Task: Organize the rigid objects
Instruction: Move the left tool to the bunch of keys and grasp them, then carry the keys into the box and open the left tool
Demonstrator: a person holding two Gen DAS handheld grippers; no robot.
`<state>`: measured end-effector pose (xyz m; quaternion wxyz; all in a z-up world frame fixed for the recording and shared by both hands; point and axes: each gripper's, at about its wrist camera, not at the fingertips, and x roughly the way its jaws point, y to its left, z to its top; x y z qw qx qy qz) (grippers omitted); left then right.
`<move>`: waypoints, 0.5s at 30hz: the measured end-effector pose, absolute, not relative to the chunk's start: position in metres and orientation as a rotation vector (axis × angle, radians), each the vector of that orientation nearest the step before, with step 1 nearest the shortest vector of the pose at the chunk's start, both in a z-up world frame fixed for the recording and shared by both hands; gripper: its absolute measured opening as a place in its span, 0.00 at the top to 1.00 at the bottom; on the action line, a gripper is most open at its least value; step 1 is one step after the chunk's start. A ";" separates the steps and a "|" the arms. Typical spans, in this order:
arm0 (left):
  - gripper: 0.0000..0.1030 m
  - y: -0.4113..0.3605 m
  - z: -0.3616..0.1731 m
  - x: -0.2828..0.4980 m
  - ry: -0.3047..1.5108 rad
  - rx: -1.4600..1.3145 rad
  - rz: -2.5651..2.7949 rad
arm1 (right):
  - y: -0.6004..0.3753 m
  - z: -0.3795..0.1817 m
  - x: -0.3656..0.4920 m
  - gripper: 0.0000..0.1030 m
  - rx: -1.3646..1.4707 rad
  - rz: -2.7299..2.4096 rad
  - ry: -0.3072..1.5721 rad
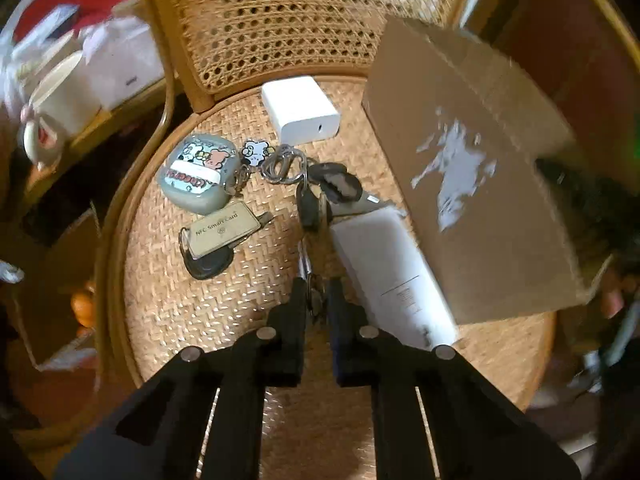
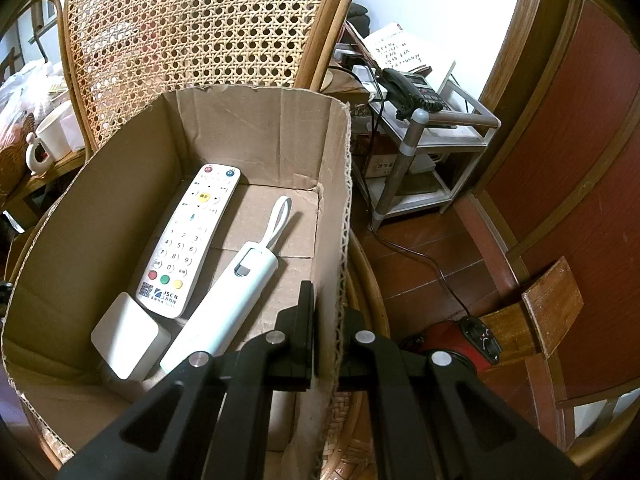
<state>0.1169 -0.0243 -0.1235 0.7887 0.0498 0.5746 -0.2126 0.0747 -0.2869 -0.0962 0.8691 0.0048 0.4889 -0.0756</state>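
Observation:
On the woven chair seat (image 1: 224, 312) lie a bunch of keys (image 1: 316, 196), a cartoon-printed earbud case (image 1: 200, 172), an NFC card tag (image 1: 224, 230), a white charger (image 1: 300, 110) and a white flat box (image 1: 392, 280). My left gripper (image 1: 316, 300) is shut on the near end of the key bunch. The cardboard box (image 1: 472, 184) stands at the right. My right gripper (image 2: 326, 328) is shut on the box's right wall (image 2: 332, 200). Inside the box lie a white remote (image 2: 188, 240), a pale green stick device (image 2: 228, 308) and a white block (image 2: 128, 338).
The cane chair back (image 1: 288, 20) rises behind the seat. A white mug (image 1: 52, 120) stands on a side table at the left. A metal rack with a telephone (image 2: 412, 92) stands at the right, above a red appliance (image 2: 456, 344) on the wooden floor.

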 end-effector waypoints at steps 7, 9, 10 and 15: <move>0.91 -0.021 -0.125 0.120 1.232 0.137 -0.387 | -0.287 -0.096 0.075 0.94 0.010 -0.158 1.023; 0.91 -0.019 -0.119 0.121 1.211 0.119 -0.378 | -0.287 -0.096 0.075 0.94 0.010 -0.158 1.023; 0.91 -0.017 -0.114 0.120 1.199 0.109 -0.374 | -0.287 -0.096 0.075 0.94 0.010 -0.158 1.023; 0.91 -0.017 -0.082 0.111 1.064 0.080 -0.326 | -0.287 -0.096 0.075 0.94 0.010 -0.158 1.023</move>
